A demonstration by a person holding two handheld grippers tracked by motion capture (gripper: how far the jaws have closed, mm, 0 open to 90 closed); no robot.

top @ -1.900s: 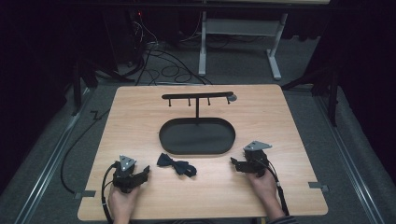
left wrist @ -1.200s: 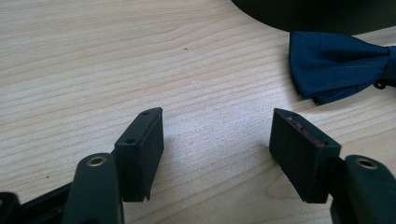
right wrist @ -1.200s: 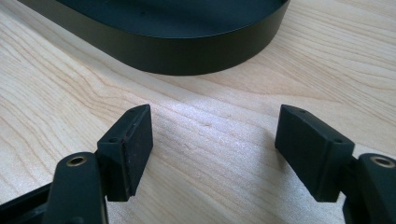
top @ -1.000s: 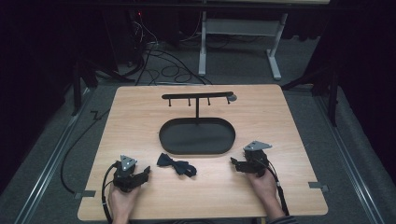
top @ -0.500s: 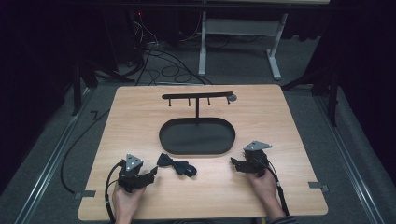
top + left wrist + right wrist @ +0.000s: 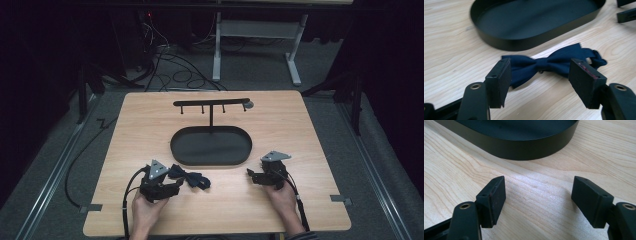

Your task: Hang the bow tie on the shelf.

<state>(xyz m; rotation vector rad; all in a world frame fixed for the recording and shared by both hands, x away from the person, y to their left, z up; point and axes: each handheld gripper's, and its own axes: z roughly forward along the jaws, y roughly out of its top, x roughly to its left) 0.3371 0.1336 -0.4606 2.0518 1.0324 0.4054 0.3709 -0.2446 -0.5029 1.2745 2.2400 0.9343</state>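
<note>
A person seated at a wooden table point(image 6: 300, 125) holds a two-jaw gripper in each hand. The left gripper point(image 6: 172, 186), seen from above near the table's front edge, points toward a dark blue bow tie point(image 6: 189, 177) lying flat on the wood just in front of an oval black tray point(image 6: 210, 160). In the left gripper view its jaws stand wide apart, one on either side of the bow tie point(image 6: 549, 63), which lies a little beyond the pads and untouched; the tray's rim point(image 6: 524, 43) curves across just behind it. The right gripper point(image 6: 252, 176) rests low over bare wood at the tray's right front, well apart from the bow tie. In the right gripper view its jaws are likewise spread wide with nothing between them but the table point(image 6: 536, 192), the tray's dark wall point(image 6: 524, 147) close ahead. A thin post rises from the tray's far edge, carrying a black crossbar with small hooks point(image 6: 211, 103). Cables point(image 6: 170, 65) lie on the floor beyond the table.
</note>
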